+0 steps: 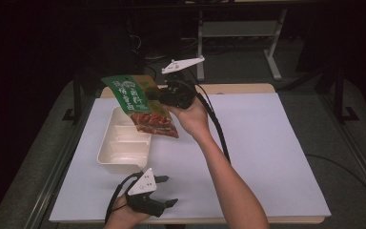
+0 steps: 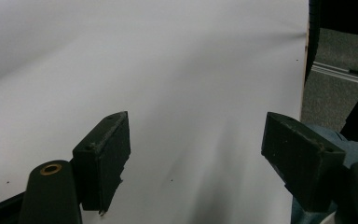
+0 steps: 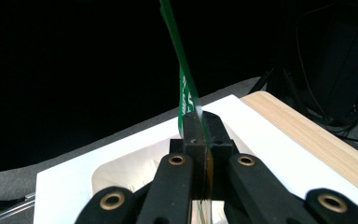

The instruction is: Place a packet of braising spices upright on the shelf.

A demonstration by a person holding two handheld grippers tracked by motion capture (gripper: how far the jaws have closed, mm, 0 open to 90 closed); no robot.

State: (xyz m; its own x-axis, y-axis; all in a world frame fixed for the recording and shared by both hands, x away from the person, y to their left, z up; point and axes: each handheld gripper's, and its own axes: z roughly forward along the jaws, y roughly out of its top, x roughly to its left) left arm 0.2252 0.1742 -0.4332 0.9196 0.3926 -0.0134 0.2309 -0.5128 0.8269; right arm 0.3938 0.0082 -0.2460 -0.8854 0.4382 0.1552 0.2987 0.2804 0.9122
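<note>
A snack packet with a green top and red contents hangs in the air over the cream divided tray at the table's left. My right gripper is shut on the packet's edge, held up by a raised hand. In the right gripper view the packet shows edge-on as a thin green sheet pinched between the closed jaws of my right gripper, with the tray below. My left gripper rests near the table's front edge, jaws wide apart with nothing between them. In its own view my left gripper faces bare white table.
A white sheet covers the wooden table. The table's wooden back edge runs behind the tray. A black cable trails along the right forearm. Dark floor and desk legs lie beyond the table.
</note>
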